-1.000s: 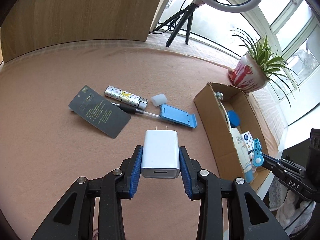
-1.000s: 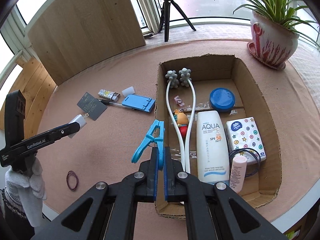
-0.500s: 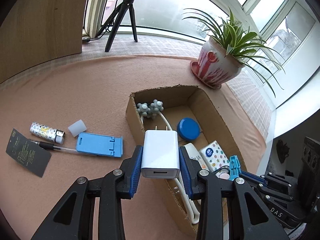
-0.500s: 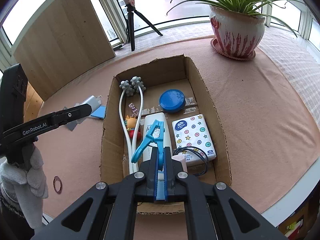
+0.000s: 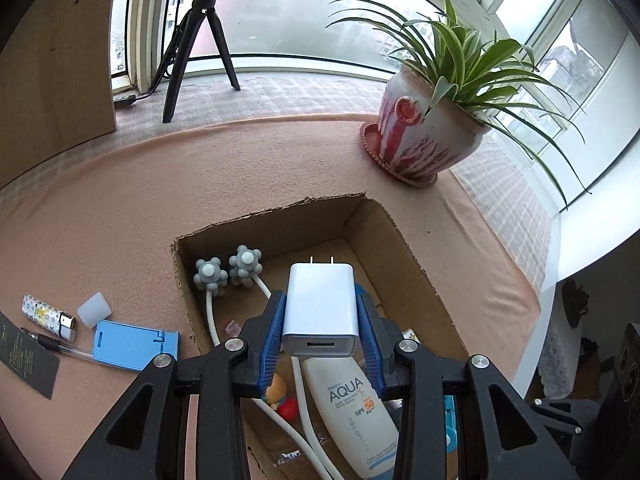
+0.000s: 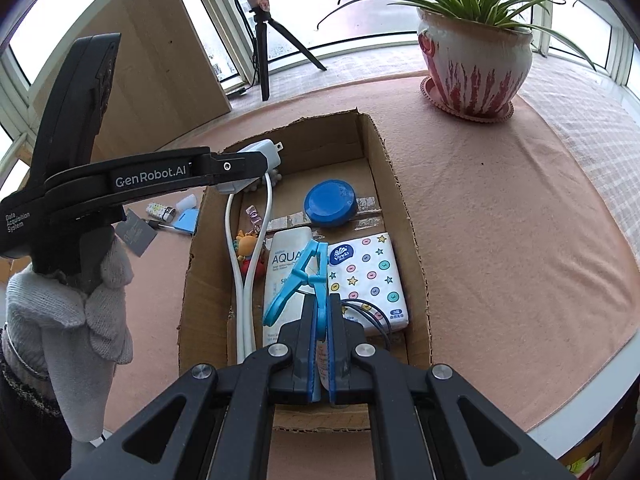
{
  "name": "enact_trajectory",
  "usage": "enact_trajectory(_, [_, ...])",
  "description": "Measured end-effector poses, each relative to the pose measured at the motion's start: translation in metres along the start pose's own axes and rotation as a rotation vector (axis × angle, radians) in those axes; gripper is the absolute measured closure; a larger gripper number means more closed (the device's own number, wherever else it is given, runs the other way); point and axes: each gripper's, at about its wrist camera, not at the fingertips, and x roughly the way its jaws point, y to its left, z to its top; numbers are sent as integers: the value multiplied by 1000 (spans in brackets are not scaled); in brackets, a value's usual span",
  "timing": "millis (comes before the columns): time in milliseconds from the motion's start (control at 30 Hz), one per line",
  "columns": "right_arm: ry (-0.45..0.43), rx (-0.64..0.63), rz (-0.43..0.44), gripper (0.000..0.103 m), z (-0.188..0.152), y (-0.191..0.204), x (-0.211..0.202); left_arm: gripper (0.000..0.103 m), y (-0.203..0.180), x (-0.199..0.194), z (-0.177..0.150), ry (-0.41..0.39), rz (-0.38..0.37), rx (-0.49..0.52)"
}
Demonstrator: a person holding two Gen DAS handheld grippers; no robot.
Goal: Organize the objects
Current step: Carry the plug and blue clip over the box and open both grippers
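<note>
My left gripper point(image 5: 320, 296) hangs over the open cardboard box point(image 5: 272, 212) with a white plug charger point(image 5: 320, 304) between its blue pads. Its jaws are opening, though the pads still touch the charger's sides. The right wrist view shows this left gripper point(image 6: 256, 160) and charger point(image 6: 268, 150) above the box's far left corner. My right gripper point(image 6: 324, 312) is shut on a blue clothes peg point(image 6: 298, 280) over the near half of the box point(image 6: 380, 140). Inside lie a sunscreen bottle point(image 6: 284, 264), a tissue pack point(image 6: 368, 272), a blue lid point(image 6: 330, 204) and a white roller massager point(image 5: 226, 274).
Left of the box on the pink cloth lie a blue phone stand point(image 5: 132, 344), a patterned lighter point(image 5: 48, 316), a white cap point(image 5: 94, 308), a pen and a black card point(image 5: 24, 356). A potted plant point(image 5: 428, 136) and a tripod point(image 5: 200, 48) stand behind. A gloved hand point(image 6: 80, 300) holds the left gripper.
The left gripper carried the charger rightward from above the loose items to over the box. The right gripper with the peg shifted from the box's left edge to over its inside.
</note>
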Motion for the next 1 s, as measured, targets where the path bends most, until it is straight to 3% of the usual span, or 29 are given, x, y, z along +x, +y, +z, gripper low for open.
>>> enact_trajectory(67, [-1,-4,2,99,0,-2,0,46,-1,3,0,8,1,-3])
enact_trajectory(133, [-11,3,17,98,1,-6,0,46,-3,4,-1,7,9,-1])
enact_trajectory(267, [23,26,68,69,-1,-10,6,46,2,3,-7,14,13,-12])
enact_trajectory(600, [37,9,84,68,-3,5,13,46,48,-31,-23,-15,74,-86])
enact_trajectory(900, [52,-3,108,68,-8,28,18,46,137,-57,-33,-2,161,-223])
enact_trajectory(1000, [62,-5,98,67,-12,34,20,46,167,-61,-32,12,221,-244])
